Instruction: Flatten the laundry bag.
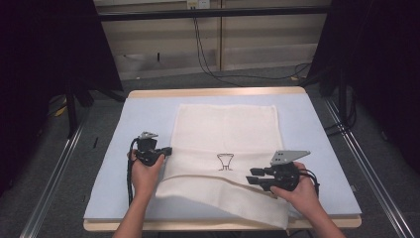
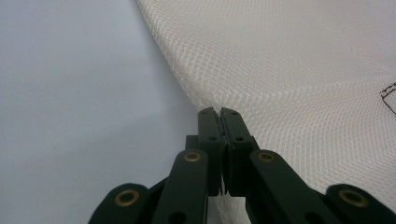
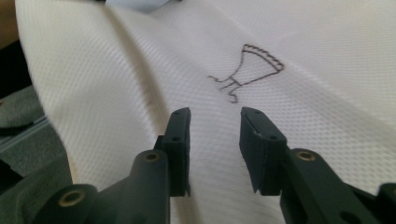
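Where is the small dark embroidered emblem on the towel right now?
In the high view the emblem sits near the middle of the cream towel, between the left gripper and right gripper, just beyond a fold ridge.

From where I'm steering, the pale blue mat covering the wooden table (image 1: 317, 129) has bare strips down both sides of the cream waffle-weave cloth with a small black embroidered emblem (image 1: 225, 134), plus a band along the far edge, so a hand can pass there freely. The cloth lies mostly flat, but a raised fold runs across its near part and the near edge droops over the table front. My left black two-jaw gripper (image 1: 167, 150) sits at the cloth's left edge, jaws pressed together. My right black two-jaw gripper (image 1: 251, 179) hangs over the fold, jaws apart. Dark frame posts (image 1: 72, 106) flank the table, well clear of it.
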